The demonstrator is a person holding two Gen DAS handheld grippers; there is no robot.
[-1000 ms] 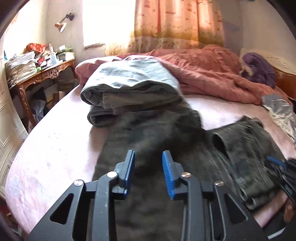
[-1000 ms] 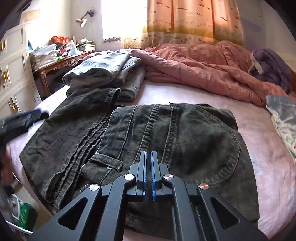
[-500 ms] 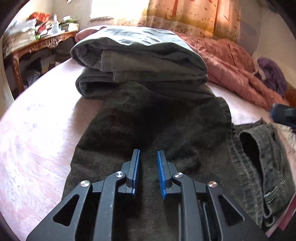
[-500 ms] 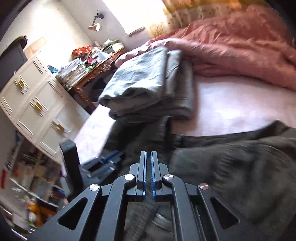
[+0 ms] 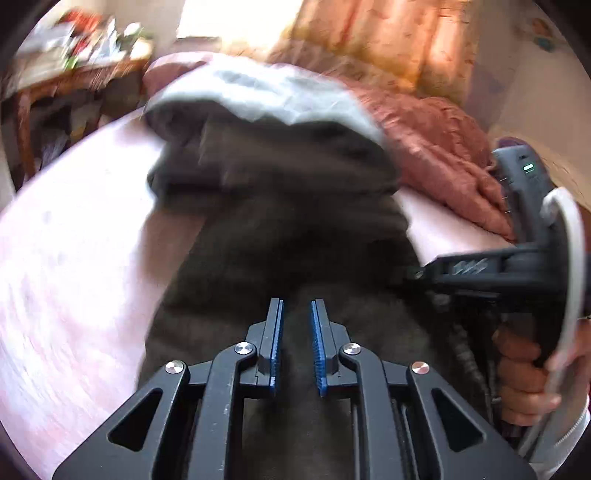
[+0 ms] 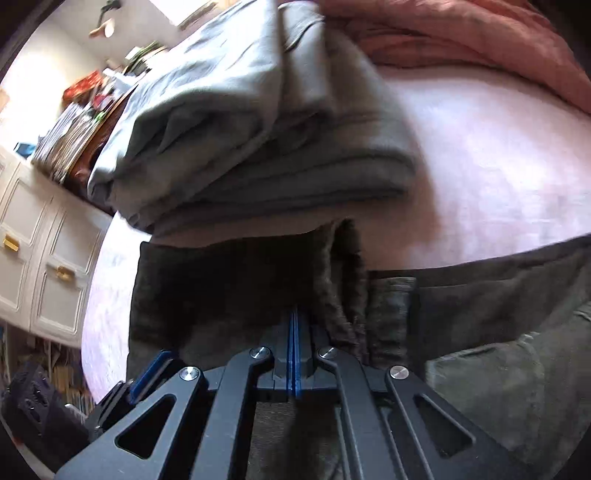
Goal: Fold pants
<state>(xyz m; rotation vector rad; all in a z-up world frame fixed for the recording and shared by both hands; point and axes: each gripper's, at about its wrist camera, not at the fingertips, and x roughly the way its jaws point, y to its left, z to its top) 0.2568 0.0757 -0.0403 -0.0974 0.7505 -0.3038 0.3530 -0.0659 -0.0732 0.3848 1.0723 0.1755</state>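
My left gripper [image 5: 296, 325] gapes over dark corduroy pants [image 5: 288, 236]; right gripper [image 6: 294, 325] closed (holding cloth? cannot tell), so the leg hem might slip.

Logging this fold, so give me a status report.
Left claw open over the dark pants. Right claw shut; grip unclear. Grey folded stack lies at the leg end.

The pants [image 6: 236, 295] are dark charcoal-olive with a fine corded texture. Beyond them the folded stack of clothes [image 6: 258, 122] is pale grey-green. The bed sheet [image 6: 491, 166] is plain light pink, and the quilt [image 5: 436, 147] at the far right is dusty terracotta. The curtain [image 5: 373, 33] is orange-yellow with faint print. Both hand-held grippers are black with blue pads [image 5: 276, 343]. The cabinet [image 6: 40, 236] at left is white with brass handles.
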